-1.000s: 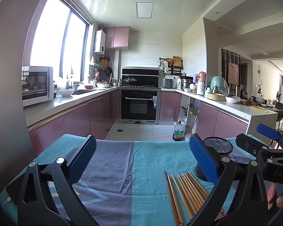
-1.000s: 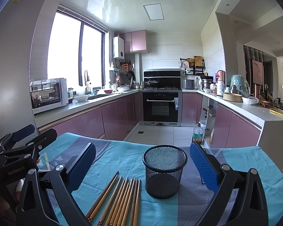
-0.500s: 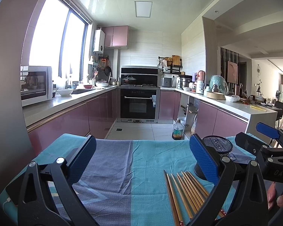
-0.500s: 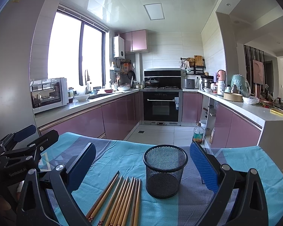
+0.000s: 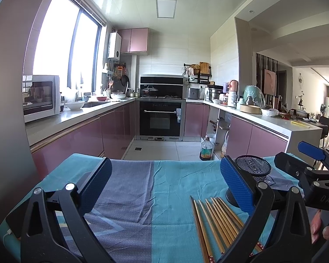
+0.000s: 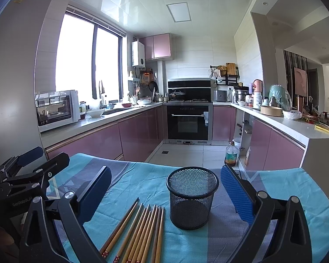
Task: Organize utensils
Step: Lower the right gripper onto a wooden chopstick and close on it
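Nearest the cameras, both claws stood wide apart and held nothing. The left gripper (image 5: 164, 188) hung over the bare blue-and-grey cloth (image 5: 142, 197), its blue pads (image 5: 235, 186) spread to either side of the left wrist view. The right gripper (image 6: 165, 192) was likewise spread, its pads flanking the things on the cloth. At the right edge of the left wrist view, fingertips of a hand (image 5: 324, 230) showed beside the other gripper's black frame.

Just beyond the right gripper's fingers lay a row of wooden chopsticks (image 6: 140, 230), side by side on the cloth, their decorated ends nearest and their tips pointing away. In the left wrist view the same chopsticks (image 5: 217, 221) lay to the right, partly behind the right-hand finger.

Just beside them, to their right, stood the black mesh holder (image 6: 192, 197), upright, nothing visible inside it.

Farther off was the tiled floor with a bottle (image 6: 231, 154) standing by the right-hand cabinets. At the far wall stood a black oven (image 6: 188, 123), with a microwave (image 6: 57, 109) on the left counter by the window.
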`<action>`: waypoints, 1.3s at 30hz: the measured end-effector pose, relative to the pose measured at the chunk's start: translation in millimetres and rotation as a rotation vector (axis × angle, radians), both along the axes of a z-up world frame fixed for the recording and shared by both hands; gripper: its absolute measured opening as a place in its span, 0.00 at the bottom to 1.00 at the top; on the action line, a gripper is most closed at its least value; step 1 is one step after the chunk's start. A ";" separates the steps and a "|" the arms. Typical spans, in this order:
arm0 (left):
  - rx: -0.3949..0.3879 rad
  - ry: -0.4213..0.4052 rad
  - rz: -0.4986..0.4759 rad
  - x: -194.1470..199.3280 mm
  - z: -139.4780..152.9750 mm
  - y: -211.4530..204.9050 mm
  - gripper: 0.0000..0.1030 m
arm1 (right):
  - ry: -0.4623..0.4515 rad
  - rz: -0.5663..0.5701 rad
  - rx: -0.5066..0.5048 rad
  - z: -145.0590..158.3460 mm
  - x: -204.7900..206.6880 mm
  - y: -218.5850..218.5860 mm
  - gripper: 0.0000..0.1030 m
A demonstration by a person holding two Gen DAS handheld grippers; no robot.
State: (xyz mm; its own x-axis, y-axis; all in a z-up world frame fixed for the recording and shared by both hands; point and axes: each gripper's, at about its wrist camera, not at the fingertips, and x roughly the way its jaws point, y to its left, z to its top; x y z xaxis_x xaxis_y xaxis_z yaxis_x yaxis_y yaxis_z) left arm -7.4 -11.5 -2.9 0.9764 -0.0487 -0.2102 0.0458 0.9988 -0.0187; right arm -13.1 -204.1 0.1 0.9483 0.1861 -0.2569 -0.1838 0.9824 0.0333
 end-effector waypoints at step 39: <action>0.171 0.525 -0.231 88.7 -105.3 -30.7 0.67 | 0.585 0.130 -0.110 -102.2 63.3 7.7 0.35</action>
State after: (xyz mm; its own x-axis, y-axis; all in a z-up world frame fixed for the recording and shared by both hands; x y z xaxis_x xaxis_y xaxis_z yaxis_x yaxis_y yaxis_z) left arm 81.3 -42.2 -108.2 0.7078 -0.1708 -0.6855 0.2906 0.9548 0.0621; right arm 50.2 -196.4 -102.2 0.6151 0.2338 -0.7530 -0.2845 0.9565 0.0646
